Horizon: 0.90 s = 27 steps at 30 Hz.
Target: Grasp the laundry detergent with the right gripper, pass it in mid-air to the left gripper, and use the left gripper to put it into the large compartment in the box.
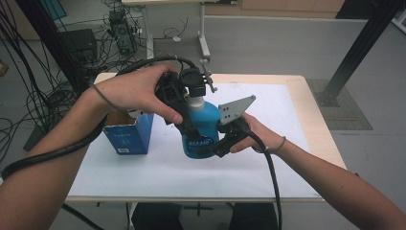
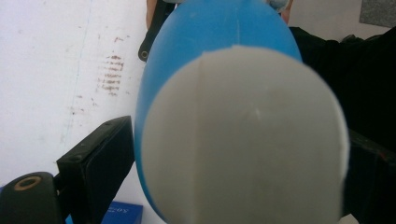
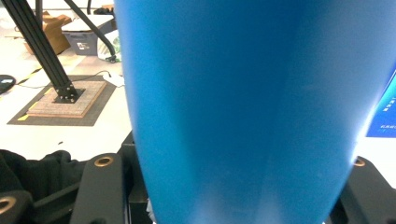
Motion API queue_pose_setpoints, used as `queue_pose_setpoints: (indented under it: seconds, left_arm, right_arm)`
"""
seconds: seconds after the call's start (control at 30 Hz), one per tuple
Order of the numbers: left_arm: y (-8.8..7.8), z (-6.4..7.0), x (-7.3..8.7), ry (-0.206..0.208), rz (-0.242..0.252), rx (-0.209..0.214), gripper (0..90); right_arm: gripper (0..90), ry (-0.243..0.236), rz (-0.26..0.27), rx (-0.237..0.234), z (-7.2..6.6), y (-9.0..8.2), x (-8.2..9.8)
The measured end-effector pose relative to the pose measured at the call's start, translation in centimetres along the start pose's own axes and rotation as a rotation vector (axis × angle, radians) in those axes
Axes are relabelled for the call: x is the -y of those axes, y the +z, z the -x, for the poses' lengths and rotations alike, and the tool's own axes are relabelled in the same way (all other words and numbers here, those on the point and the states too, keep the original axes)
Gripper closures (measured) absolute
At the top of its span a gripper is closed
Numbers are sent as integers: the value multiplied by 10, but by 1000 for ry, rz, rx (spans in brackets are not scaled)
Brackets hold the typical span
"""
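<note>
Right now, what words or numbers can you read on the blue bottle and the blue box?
None can be read.
Blue bottle: a dark label near the bottom, too blurred.
Blue box: small pale print, too small.
Box corner in the right gripper view: tiny white lines, blurred.

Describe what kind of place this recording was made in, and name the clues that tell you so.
Probably a lab or workshop set up for recording, not a home. Clues: loose cables and electronics boxes on the floor, a black metal frame post, and a plain white-covered table.

A lab: tangled cables (image 1: 28, 91), black aluminium frame posts (image 1: 366, 43) and electronics boxes (image 1: 79, 45) on the floor.
</note>
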<state>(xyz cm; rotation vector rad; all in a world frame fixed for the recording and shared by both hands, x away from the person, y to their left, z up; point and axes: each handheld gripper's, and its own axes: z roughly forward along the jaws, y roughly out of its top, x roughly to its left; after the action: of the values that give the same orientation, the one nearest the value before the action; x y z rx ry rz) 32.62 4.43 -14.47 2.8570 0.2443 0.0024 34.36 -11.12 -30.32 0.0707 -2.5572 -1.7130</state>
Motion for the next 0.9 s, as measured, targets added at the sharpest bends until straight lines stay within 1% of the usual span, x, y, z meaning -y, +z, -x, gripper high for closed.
queue_pose_setpoints:
  seconds: [0.27, 0.37, 0.43, 0.5, 0.63, 0.7, 0.8, 0.9]
  left_arm:
    - [1, 0, -6, 8, -38, -14, 94]
    - [2, 1, -9, 5, -54, -26, 96]
    - [3, 0, -9, 8, -53, -25, 97]
    - [3, 0, -10, 10, -62, -28, 99]
    - [1, 0, -11, 11, -62, -35, 118]
    - [-1, 0, -11, 11, -60, -31, 121]
    - [-4, 0, -13, 16, -44, -29, 120]
    - [-5, 2, -14, 21, -50, -31, 120]
  right_arm:
    - [399, -2, -7, -4, 0, 1, -1]
    - [399, -3, -8, -6, -1, 2, -1]
    - [399, -4, -7, -5, -1, 2, -1]
    - [399, -1, -6, -6, -1, 2, -1]
    - [399, 1, -3, -5, -1, 1, -1]
    - [399, 1, -3, -3, -1, 0, -2]
    - [399, 2, -8, 1, 0, 0, -1]
    - [399, 3, -8, 1, 0, 0, -1]
